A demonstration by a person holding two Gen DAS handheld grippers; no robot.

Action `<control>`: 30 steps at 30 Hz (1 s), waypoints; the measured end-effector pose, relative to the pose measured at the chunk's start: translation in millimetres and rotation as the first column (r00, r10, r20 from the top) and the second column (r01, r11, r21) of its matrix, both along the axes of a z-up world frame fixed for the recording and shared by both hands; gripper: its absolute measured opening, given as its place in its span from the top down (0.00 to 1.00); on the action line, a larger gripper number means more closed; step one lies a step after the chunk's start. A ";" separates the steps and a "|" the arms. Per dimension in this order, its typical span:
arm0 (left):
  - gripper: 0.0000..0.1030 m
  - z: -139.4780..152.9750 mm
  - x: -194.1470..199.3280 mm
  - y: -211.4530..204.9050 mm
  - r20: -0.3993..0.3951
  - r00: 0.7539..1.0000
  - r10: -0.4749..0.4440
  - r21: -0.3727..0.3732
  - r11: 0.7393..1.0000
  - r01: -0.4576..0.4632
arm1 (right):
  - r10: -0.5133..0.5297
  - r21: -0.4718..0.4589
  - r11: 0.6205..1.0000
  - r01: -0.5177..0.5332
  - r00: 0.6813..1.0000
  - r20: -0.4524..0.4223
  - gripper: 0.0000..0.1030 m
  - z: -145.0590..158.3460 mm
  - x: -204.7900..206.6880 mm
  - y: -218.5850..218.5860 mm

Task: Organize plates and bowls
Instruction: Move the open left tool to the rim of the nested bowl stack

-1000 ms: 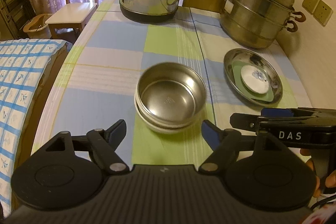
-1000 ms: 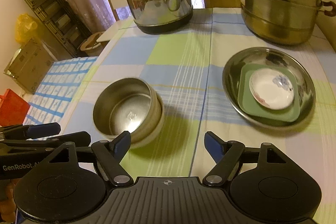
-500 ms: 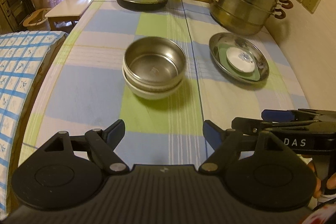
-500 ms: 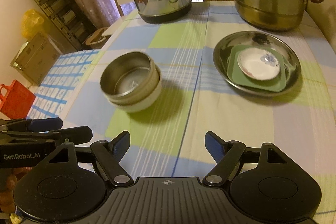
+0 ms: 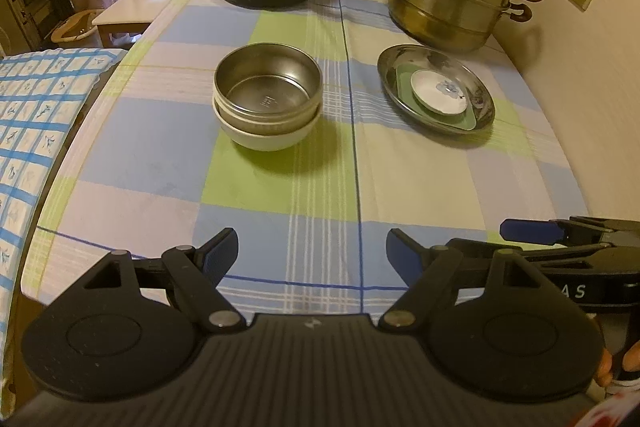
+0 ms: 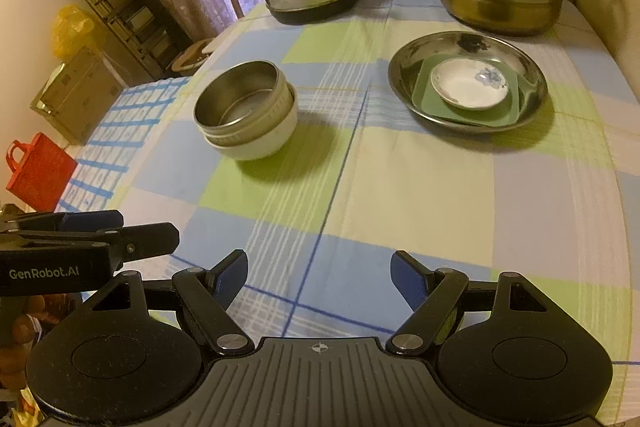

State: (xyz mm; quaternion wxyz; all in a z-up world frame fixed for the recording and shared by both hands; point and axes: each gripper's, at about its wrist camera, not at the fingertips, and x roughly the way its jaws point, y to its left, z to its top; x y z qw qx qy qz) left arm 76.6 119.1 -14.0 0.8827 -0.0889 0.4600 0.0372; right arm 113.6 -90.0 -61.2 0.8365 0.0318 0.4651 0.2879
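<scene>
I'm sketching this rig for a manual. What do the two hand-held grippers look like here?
Both match: the left hand-held gripper and the right hand-held gripper have a black ribbed body, two round black discs, black linkage arms with silver pivot pins, and blue-padded fingers. White lettering marks their sides, "GenRobot.AI" on the left one. No cables show.
</scene>
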 end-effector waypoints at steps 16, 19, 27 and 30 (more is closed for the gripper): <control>0.22 6.1 -29.4 -41.0 0.028 0.996 0.081 0.012 0.997 -0.082 | 0.056 0.005 0.998 -0.056 0.998 0.036 0.24 4.1 -11.0 -39.7; 0.22 3.3 -31.2 -38.6 0.013 0.995 0.095 0.006 0.995 -0.095 | 0.061 0.005 0.998 -0.061 0.998 0.035 0.24 1.7 -9.9 -42.1; 0.23 6.7 -7.0 -11.5 0.036 0.994 0.107 0.015 0.994 -0.107 | 0.042 0.017 0.999 -0.043 0.999 0.030 0.24 2.2 9.0 -30.8; 0.23 7.9 13.9 7.1 0.052 0.993 0.108 0.014 0.994 -0.109 | 0.023 0.030 0.999 -0.025 0.999 0.044 0.24 6.0 22.6 -20.2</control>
